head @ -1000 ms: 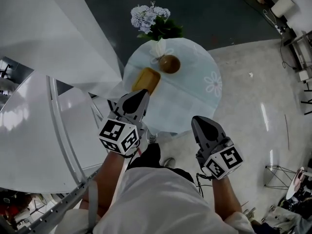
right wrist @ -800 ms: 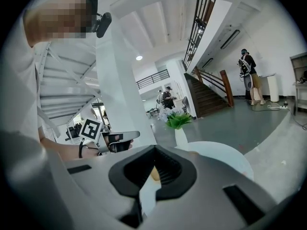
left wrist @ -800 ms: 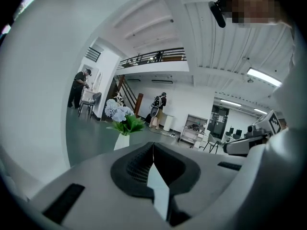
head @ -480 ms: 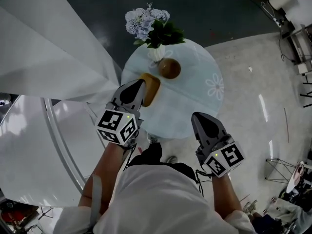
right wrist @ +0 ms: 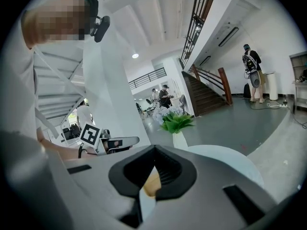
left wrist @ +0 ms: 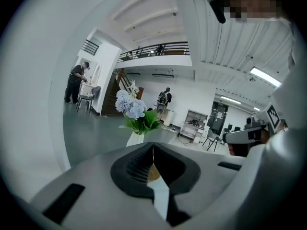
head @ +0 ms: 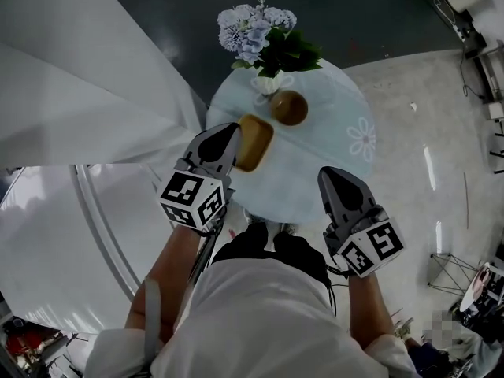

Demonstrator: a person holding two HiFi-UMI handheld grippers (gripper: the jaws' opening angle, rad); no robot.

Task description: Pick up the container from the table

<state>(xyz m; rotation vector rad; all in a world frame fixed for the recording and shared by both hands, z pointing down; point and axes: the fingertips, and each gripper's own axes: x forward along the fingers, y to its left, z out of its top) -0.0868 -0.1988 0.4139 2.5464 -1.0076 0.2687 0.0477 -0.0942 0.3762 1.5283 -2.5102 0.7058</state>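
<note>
A yellow-brown oblong container (head: 256,142) lies on the left part of a round table (head: 331,160) covered in pale blue cloth. Behind it sit a round brown bowl (head: 289,107) and a white vase (head: 268,83) of blue flowers (head: 256,30). My left gripper (head: 230,129) is shut and empty, its tip just left of the container. My right gripper (head: 332,173) hovers over the table's near right edge, shut with nothing held. In the left gripper view the jaws (left wrist: 153,145) meet below the flowers (left wrist: 132,107). A tan patch (right wrist: 151,183) shows behind the right gripper's (right wrist: 154,150) jaws.
White curved panels (head: 87,77) stand close on the left of the table. Dark floor lies beyond it and pale floor (head: 425,132) to the right. The person's legs are at the table's near edge. People stand far off in the hall (left wrist: 76,83).
Both grippers have moved forward over the table. The left tip has gone from the table's near left edge to beside the yellow container. Both stay shut.
</note>
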